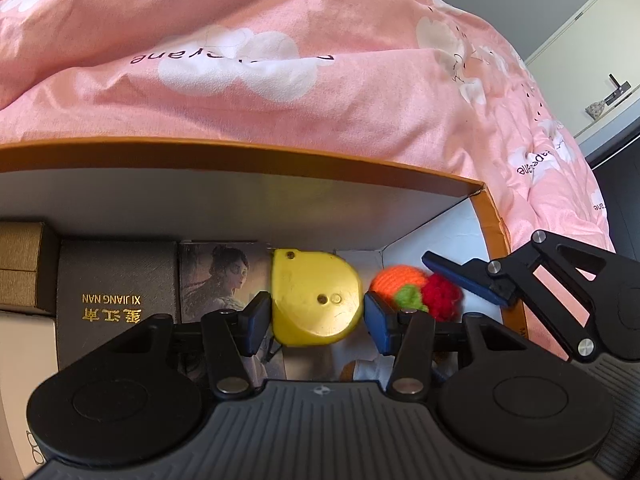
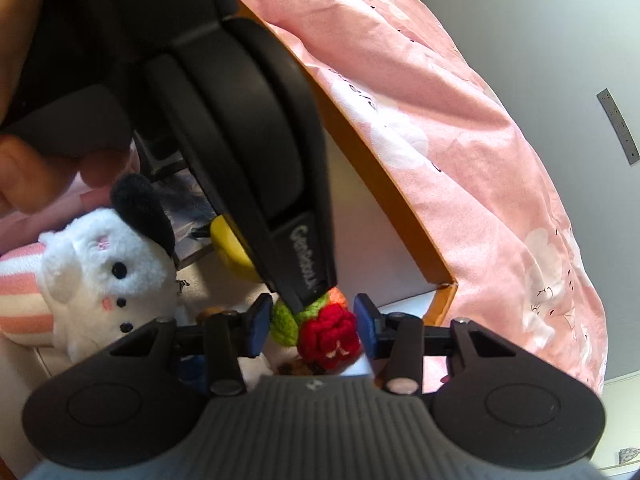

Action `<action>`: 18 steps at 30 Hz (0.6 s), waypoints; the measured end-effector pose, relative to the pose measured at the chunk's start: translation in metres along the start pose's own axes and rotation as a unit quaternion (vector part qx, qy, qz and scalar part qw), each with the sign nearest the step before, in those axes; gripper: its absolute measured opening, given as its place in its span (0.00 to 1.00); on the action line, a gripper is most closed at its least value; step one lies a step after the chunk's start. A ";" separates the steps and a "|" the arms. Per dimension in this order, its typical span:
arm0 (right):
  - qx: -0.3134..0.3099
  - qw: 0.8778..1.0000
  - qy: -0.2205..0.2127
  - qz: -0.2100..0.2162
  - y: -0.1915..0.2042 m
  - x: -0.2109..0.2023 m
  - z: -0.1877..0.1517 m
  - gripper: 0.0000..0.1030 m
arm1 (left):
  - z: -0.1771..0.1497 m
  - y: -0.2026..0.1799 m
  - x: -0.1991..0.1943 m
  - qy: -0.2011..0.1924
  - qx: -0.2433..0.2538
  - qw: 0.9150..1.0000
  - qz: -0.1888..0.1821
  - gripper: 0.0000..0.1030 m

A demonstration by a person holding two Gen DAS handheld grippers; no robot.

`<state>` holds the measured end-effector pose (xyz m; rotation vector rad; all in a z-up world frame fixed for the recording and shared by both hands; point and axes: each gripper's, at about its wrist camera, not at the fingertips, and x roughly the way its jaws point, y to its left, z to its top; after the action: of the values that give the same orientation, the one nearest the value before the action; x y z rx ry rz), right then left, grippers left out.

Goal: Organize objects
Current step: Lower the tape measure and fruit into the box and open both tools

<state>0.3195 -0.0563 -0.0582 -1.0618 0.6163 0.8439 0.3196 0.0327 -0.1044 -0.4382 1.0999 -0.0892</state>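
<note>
My left gripper [image 1: 316, 316] is shut on a yellow tape measure [image 1: 314, 300] and holds it inside an orange-rimmed cardboard box [image 1: 240, 150]. A crocheted toy with orange, green and red parts [image 1: 416, 292] lies in the box's right corner. My right gripper [image 2: 308, 322] straddles that toy [image 2: 328, 332], its blue pads on either side; I cannot tell whether they press it. In the left wrist view one right pad [image 1: 464, 278] sits beside the toy. The left gripper's body [image 2: 248, 128] hides much of the right wrist view.
A dark box with gold lettering [image 1: 116, 296], a card with a woman's portrait [image 1: 224, 276] and a tan box [image 1: 24, 264] line the box's left side. A white plush animal [image 2: 104, 268] lies at left. A pink quilt [image 1: 280, 60] rises behind the box.
</note>
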 end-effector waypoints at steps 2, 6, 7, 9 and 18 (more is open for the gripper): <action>0.004 1.000 -0.001 0.005 -0.002 -0.001 0.000 0.44 | 0.000 -0.001 0.000 0.000 0.001 1.000 -0.005 0.55; 0.016 1.000 -0.003 0.012 -0.006 -0.002 -0.001 0.45 | -0.001 -0.002 -0.002 -0.003 0.001 1.000 -0.005 0.60; 0.018 1.000 -0.003 0.013 -0.007 -0.003 -0.001 0.45 | -0.001 -0.002 -0.004 -0.006 0.002 1.000 -0.005 0.61; 0.024 1.000 -0.005 0.015 -0.008 -0.005 -0.001 0.46 | -0.003 -0.002 -0.009 -0.014 0.001 1.000 -0.005 0.65; 0.087 0.996 -0.028 0.012 -0.019 -0.031 -0.005 0.54 | -0.021 -0.007 -0.056 -0.094 0.005 0.995 0.018 0.66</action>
<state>0.3184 -0.0747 -0.0263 -0.8714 0.6446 0.8236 0.2763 0.0364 -0.0625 -0.4085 0.9220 -0.0204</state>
